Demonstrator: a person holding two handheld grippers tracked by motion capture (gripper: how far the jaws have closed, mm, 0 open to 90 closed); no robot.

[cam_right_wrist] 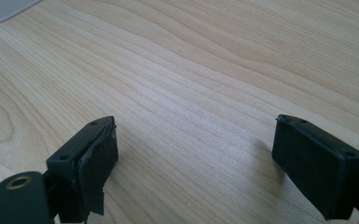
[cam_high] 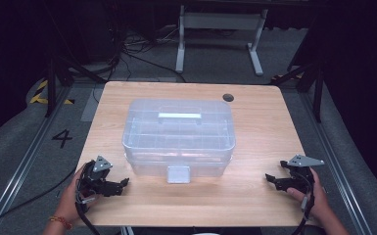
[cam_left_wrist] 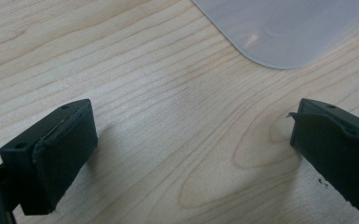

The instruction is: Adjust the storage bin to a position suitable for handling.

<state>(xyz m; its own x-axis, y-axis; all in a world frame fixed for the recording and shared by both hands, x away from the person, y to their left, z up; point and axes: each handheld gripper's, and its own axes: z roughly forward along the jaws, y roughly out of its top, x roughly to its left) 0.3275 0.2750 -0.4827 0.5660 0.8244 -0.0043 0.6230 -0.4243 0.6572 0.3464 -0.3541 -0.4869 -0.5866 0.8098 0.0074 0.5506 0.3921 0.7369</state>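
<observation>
Between the spread, empty left gripper (cam_high: 123, 183) and right gripper (cam_high: 270, 179) sits the clear latched storage box (cam_high: 178, 137); uneven side pushes could skew it.

Wooden table (cam_high: 254, 147) bears a clear plastic box (cam_high: 178, 134).

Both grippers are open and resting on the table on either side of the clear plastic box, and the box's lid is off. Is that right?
Not quite: the lid is on the clear plastic box, as the high view shows. The left gripper and right gripper are open on the table, flanking it.
</observation>
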